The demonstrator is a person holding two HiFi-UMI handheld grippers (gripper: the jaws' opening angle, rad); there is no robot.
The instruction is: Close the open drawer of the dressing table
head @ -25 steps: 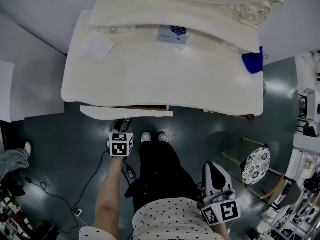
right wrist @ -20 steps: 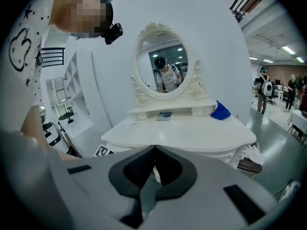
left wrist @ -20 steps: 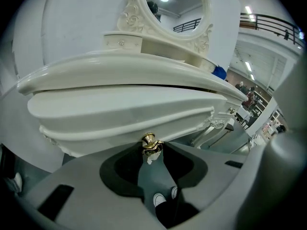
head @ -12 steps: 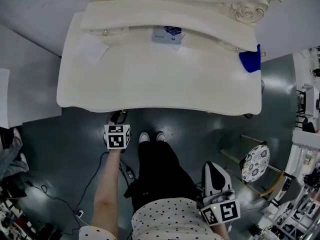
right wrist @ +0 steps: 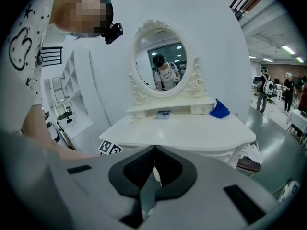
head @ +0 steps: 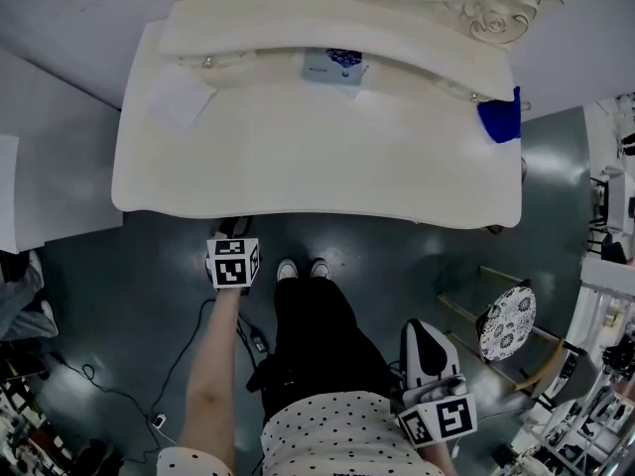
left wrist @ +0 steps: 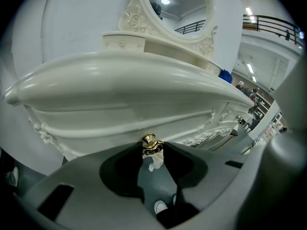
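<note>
Nearest us, the right gripper (right wrist: 153, 151) hangs beside our hip, its tongs pressed together on nothing. Ahead, the left gripper (head: 234, 230) reaches just under the table's front edge, its tongs pinching the small round brass knob (left wrist: 149, 140) of the cream carved drawer (left wrist: 120, 116). This drawer sits fully in, flush with the front of the cream-white wooden dressing table (head: 317, 167). Farther back on the top lie a white square sheet (head: 181, 97), a small blue-and-white box (head: 333, 67) and a crumpled blue cloth (head: 499, 119), all below the oval framed mirror (right wrist: 160, 63).
</note>
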